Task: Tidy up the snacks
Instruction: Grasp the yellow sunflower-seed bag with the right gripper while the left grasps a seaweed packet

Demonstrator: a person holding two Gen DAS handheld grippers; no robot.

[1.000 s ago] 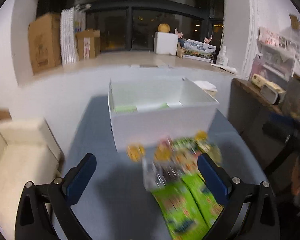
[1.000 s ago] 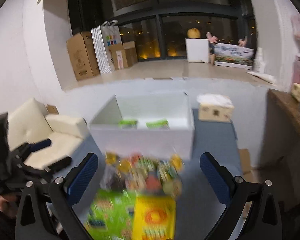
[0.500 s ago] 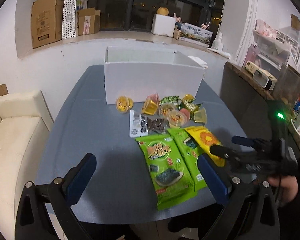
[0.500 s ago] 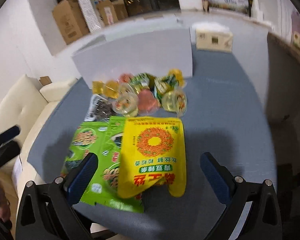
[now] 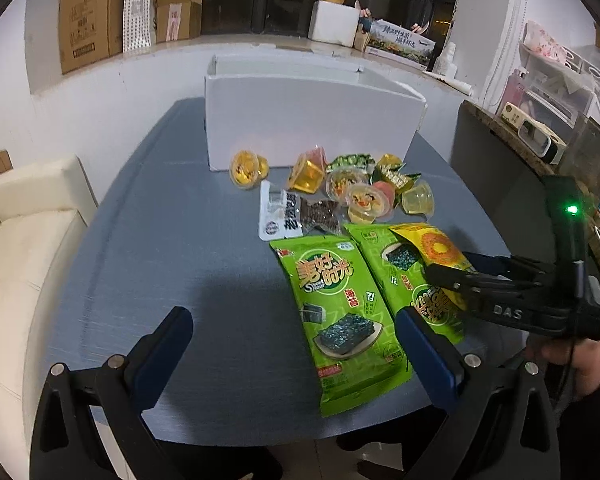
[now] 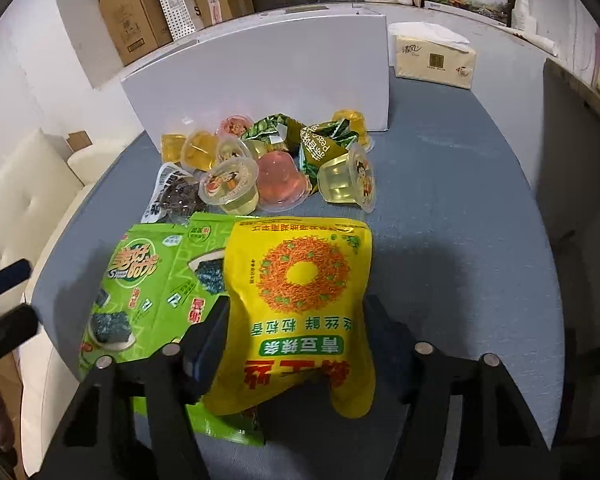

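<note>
A yellow snack bag [image 6: 300, 300] lies on the blue-grey table [image 6: 460, 240], partly over two green seaweed bags [image 6: 140, 292]. My right gripper [image 6: 296, 324] is shut on the yellow bag's near half; it also shows in the left wrist view [image 5: 452, 268]. Several jelly cups [image 6: 232, 184] and small green packets [image 6: 320, 148] lie in front of a white box [image 6: 260, 76]. My left gripper [image 5: 296, 344] is open and empty above the table's near edge, left of the green seaweed bags [image 5: 336, 300].
A tissue box [image 6: 432, 60] stands at the back right of the table. A cream sofa [image 5: 16, 240] is to the left. A dark side counter [image 5: 500, 152] with small appliances is on the right. Cardboard boxes [image 5: 88, 16] stand on the far ledge.
Both grippers pulled back from the white box toward the table's near edge. The right gripper lowered over the yellow bag and closed on it. The left gripper stayed open.
</note>
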